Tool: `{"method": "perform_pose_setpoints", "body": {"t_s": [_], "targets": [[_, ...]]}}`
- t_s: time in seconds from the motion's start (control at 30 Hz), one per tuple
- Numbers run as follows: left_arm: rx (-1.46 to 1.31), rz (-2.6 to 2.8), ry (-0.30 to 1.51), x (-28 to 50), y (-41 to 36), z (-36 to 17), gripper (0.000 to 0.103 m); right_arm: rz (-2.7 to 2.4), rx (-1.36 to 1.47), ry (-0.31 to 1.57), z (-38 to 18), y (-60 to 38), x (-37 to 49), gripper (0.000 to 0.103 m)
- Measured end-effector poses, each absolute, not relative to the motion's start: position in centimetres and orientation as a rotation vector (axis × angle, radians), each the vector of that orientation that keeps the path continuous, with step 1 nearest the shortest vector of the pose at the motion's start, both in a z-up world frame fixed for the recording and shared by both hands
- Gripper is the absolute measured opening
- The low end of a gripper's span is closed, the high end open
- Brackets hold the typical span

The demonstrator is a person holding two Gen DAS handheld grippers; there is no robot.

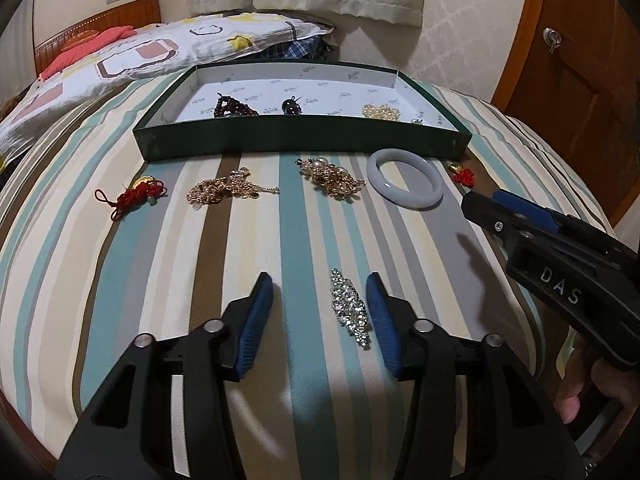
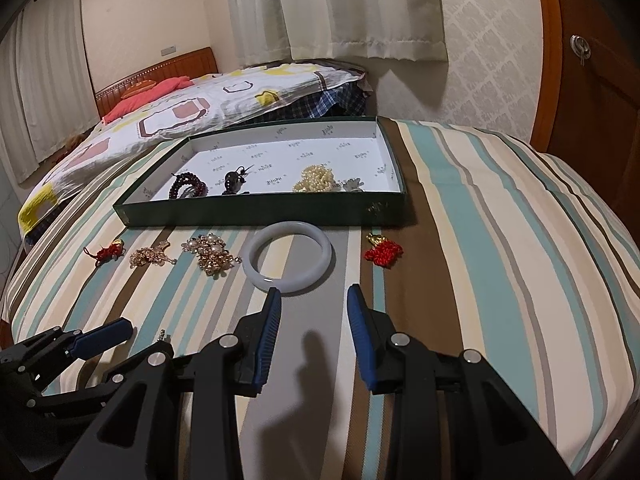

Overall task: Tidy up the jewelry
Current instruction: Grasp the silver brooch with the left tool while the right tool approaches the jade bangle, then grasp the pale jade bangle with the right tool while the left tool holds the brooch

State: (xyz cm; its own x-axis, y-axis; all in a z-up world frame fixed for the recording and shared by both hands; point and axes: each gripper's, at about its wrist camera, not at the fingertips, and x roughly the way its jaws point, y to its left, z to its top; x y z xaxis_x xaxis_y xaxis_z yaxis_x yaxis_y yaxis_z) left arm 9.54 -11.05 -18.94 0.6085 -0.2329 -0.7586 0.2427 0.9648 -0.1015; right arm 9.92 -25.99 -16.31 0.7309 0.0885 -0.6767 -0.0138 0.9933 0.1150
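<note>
My left gripper (image 1: 320, 278) is open low over the striped bed. A rhinestone piece (image 1: 350, 306) lies between its fingers, right beside the right pad. My right gripper (image 2: 313, 290) is open with nothing in it, just short of a pale jade bangle (image 2: 250, 262). In front of the green box (image 1: 280, 140) lie a red knot charm (image 1: 136, 194), a gold chain (image 1: 224, 192), a pearl-and-gold cluster (image 1: 334, 180), the bangle (image 1: 418, 201) and a second red charm (image 2: 382, 254). The box holds dark red beads (image 2: 188, 188), a dark bead piece (image 2: 234, 180) and pearls (image 2: 316, 180).
A patterned quilt (image 1: 120, 60) lies behind the box, with a wooden headboard (image 2: 160, 68) beyond. A wooden door (image 1: 580, 80) stands at the right, past the bed's edge. A person's hand (image 1: 580, 392) holds the right gripper (image 1: 472, 200), which reaches in from the right.
</note>
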Motion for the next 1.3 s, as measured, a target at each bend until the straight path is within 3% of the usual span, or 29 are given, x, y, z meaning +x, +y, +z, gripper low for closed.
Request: {"method": "perform_pose_setpoints", "body": {"t_s": [0.03, 0.1, 0.17, 1.3], "targets": [[0.016, -0.283, 0.873, 9.5, -11.1, -18.9, 0.038, 0.056, 0.104, 0.75, -16.3, -26.0, 9.9, 0.035], [0.012, -0.307, 0.872, 9.4, -11.3, -18.9, 0.022, 0.056, 0.104, 0.749, -16.3, -26.0, 9.9, 0.035], [0.025, -0.334, 0.868, 9.2, -11.7, -18.8, 0.017, 0.056, 0.105, 0.749, -16.3, -26.0, 9.9, 0.035], [0.02, -0.337, 0.819, 10.0, -11.2, -17.4, 0.015, 0.053, 0.104, 0.756, -16.3, -26.2, 10.1, 0.035]]}}
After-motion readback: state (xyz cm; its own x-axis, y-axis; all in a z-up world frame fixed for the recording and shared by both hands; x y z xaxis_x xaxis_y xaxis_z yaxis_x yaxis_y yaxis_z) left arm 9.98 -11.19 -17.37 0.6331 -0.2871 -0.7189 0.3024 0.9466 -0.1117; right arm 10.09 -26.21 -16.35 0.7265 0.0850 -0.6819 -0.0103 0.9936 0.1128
